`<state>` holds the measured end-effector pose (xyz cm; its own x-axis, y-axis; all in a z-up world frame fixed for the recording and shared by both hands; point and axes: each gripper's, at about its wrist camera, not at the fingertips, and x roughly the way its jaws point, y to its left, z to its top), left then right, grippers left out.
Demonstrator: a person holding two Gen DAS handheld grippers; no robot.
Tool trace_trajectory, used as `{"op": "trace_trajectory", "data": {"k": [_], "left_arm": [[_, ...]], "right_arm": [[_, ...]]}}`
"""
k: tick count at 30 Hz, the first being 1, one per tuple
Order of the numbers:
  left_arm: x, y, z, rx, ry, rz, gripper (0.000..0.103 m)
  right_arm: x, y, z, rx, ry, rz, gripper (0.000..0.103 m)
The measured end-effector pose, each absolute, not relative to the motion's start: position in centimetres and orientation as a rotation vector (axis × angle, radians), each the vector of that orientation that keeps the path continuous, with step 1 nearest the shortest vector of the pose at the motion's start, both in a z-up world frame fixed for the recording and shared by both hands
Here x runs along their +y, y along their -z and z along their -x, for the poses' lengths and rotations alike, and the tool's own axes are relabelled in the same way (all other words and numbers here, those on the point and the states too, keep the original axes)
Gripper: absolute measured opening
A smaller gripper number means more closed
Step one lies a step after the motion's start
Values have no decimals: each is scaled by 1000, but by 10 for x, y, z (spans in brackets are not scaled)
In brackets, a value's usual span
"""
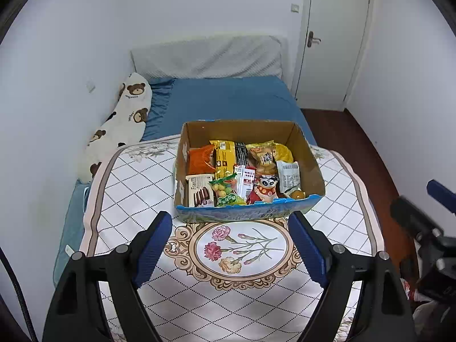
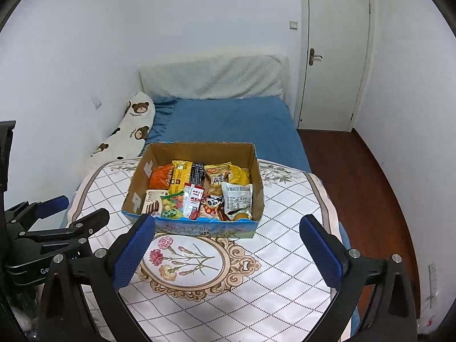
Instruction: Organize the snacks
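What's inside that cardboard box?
The box holds snack packets: an orange bag, a yellow packet, a biscuit pack. Whatever lies beneath them is covered.

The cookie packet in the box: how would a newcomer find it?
An open cardboard box stands on the floral cloth. In its near-left corner lies the cookie packet, the only white one picturing dark round cookies, beside a green candy bag.

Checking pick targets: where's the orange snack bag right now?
In both wrist views the orange snack bag lies in the cardboard box, back-left corner, against the left wall, beside the yellow packet and behind the chocolate biscuit pack.
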<state>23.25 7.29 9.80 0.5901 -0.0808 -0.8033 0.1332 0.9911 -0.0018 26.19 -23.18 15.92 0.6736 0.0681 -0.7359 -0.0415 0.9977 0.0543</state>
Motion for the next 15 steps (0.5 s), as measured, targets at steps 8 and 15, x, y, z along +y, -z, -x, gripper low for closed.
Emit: {"op": "trace_trajectory", "data": {"k": [8, 15], "left_arm": [[77, -115, -218, 860, 93, -49, 100], [74, -106, -228, 889, 79, -49, 100]], "right_arm": [[-231, -161, -249, 820, -75, -37, 103], [-237, -162, -251, 797, -54, -34, 103]]}}
